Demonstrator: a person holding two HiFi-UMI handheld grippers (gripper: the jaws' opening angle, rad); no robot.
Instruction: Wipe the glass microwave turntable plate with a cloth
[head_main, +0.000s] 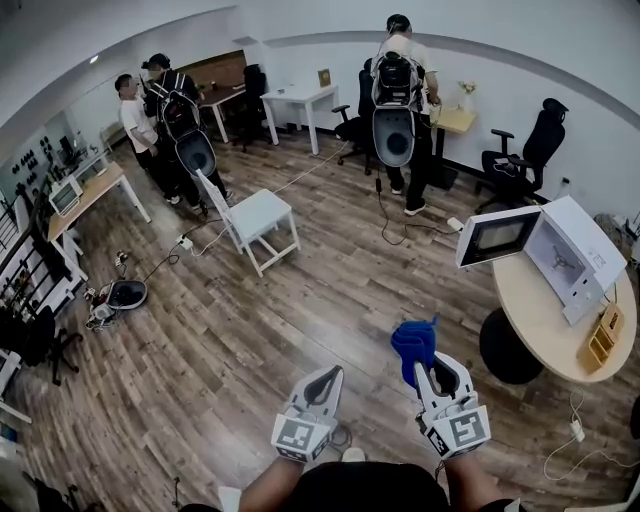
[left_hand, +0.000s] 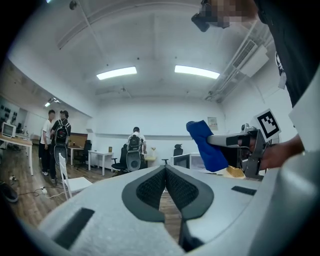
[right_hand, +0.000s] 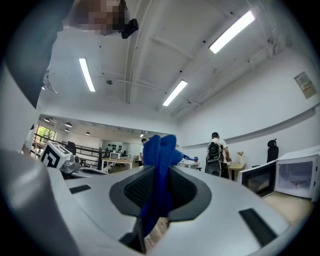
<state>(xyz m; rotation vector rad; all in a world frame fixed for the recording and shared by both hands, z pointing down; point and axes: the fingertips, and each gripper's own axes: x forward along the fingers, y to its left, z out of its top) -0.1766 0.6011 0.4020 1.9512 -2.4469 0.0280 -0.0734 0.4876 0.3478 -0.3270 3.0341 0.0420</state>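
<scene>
Wood floor (head_main: 250, 330), open office, people standing far off. Left tool (head_main: 322, 385) clenched on nothing; right tool (head_main: 437, 375) clamped on the blue cloth (head_main: 414, 342), well apart from the open microwave (head_main: 575, 255) on the round table (head_main: 540, 320). Glass plate not discernible, probably inside the microwave; wiping not yet begun.

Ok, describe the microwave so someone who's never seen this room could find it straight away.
On the room's right side stands a round light-wood table. The microwave sits on its far end. It is the white box with its door swung open, unlike the small wooden boxes beside it.
</scene>
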